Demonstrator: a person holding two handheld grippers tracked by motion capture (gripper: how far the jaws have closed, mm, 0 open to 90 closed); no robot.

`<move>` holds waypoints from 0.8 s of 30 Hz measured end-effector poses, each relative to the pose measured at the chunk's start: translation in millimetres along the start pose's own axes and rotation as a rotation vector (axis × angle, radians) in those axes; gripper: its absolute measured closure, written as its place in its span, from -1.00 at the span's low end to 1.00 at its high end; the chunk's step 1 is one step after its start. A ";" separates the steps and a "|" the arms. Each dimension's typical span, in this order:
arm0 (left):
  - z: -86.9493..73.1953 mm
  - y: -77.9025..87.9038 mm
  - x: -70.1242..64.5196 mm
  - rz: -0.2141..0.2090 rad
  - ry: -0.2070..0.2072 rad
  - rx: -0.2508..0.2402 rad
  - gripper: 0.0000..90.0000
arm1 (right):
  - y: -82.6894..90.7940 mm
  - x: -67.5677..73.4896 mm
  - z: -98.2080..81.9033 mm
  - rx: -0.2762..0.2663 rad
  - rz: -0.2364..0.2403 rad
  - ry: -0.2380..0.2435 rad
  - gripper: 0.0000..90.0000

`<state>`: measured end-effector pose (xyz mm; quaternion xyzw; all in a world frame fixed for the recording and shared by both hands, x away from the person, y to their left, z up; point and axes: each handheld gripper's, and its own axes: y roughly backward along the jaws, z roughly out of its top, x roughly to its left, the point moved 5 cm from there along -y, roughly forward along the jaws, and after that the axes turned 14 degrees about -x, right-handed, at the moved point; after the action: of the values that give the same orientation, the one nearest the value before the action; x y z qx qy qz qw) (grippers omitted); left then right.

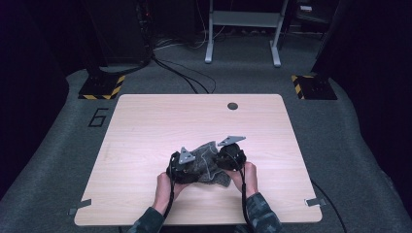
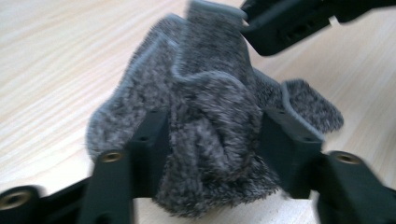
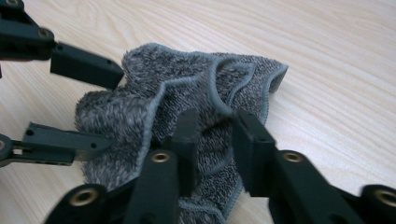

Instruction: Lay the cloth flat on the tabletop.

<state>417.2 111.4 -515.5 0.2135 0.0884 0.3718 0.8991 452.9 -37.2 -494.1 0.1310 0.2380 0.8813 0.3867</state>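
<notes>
A crumpled grey terry cloth point(image 1: 208, 164) lies bunched on the wooden table point(image 1: 145, 121), near its front edge. In the high view my left gripper point(image 1: 192, 169) comes at the cloth from the left and my right gripper point(image 1: 219, 162) from the right. In the left gripper view, the left gripper point(image 2: 212, 135) has a thick wad of the cloth point(image 2: 205, 93) pressed between its jaws. In the right gripper view, the right gripper point(image 3: 217, 140) is shut on a hemmed fold of the cloth point(image 3: 187, 84). The left gripper's jaws point(image 3: 93, 107) bite the cloth's far side.
A dark round hole point(image 1: 232, 106) sits near the table's far edge. Tape tabs mark the front corners point(image 1: 79, 207) point(image 1: 315, 202). Beyond the table are a grey carpet with a "6" point(image 1: 98, 117), cables and a metal stand point(image 1: 243, 29).
</notes>
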 end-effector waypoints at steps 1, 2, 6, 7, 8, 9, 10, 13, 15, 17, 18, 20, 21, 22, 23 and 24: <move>-1.6 -0.6 -1.5 -0.002 -0.007 0.007 0.32 | -1.3 -0.8 -2.0 0.009 0.005 0.002 0.81; -1.6 -0.6 -1.5 -0.002 -0.007 0.007 0.38 | -1.3 -0.8 -2.0 0.009 0.005 0.002 0.81; -3.0 0.9 0.1 -0.006 -0.004 -0.004 0.59 | -3.2 2.8 -3.3 0.016 0.003 -0.008 0.99; -2.9 1.4 0.6 -0.003 -0.008 -0.007 0.63 | -3.6 2.0 -2.8 0.014 0.008 0.015 1.00; -3.1 2.0 0.6 -0.001 -0.005 -0.010 0.67 | -3.3 2.6 -2.8 0.019 0.004 0.015 1.00; -3.1 3.3 1.2 -0.001 -0.009 -0.012 0.71 | -3.4 2.9 -3.0 0.021 0.001 0.012 1.00; -3.4 4.4 1.2 -0.005 -0.001 -0.016 0.73 | -3.4 2.6 -3.3 0.018 -0.004 0.014 1.00; -4.2 8.5 3.6 0.011 0.008 -0.039 0.77 | -1.1 0.0 -4.7 0.014 -0.015 0.017 1.00; -5.2 12.4 6.4 0.023 0.014 -0.052 0.79 | 1.3 -3.9 -6.4 0.010 -0.028 0.007 1.00; -6.0 16.7 8.9 0.038 0.038 -0.074 0.79 | 3.5 -8.6 -8.5 0.012 -0.033 -0.003 1.00; -6.0 16.7 8.9 0.038 0.038 -0.074 0.79 | 4.0 -11.1 -9.7 0.011 -0.035 -0.007 1.00; -6.5 20.9 11.9 0.052 0.053 -0.097 0.79 | 3.5 -13.5 -12.8 0.018 -0.035 -0.023 0.96; -7.1 24.0 13.7 0.061 0.060 -0.115 0.79 | 1.7 -14.2 -14.4 0.023 -0.038 -0.026 0.88; -7.5 24.9 14.1 0.070 0.062 -0.124 0.79 | -0.2 -12.7 -16.6 0.037 -0.029 -0.044 0.80; -7.9 25.7 13.9 0.070 0.069 -0.128 0.79 | -3.7 -13.6 -18.2 0.043 -0.029 -0.030 0.68; -7.9 25.7 13.9 0.070 0.069 -0.128 0.79 | -3.7 -13.6 -18.2 0.043 -0.029 -0.030 0.68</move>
<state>408.3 140.0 -511.0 0.1456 0.0878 0.4151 0.8937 456.7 -51.0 -512.2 0.1489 0.2530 0.8681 0.4002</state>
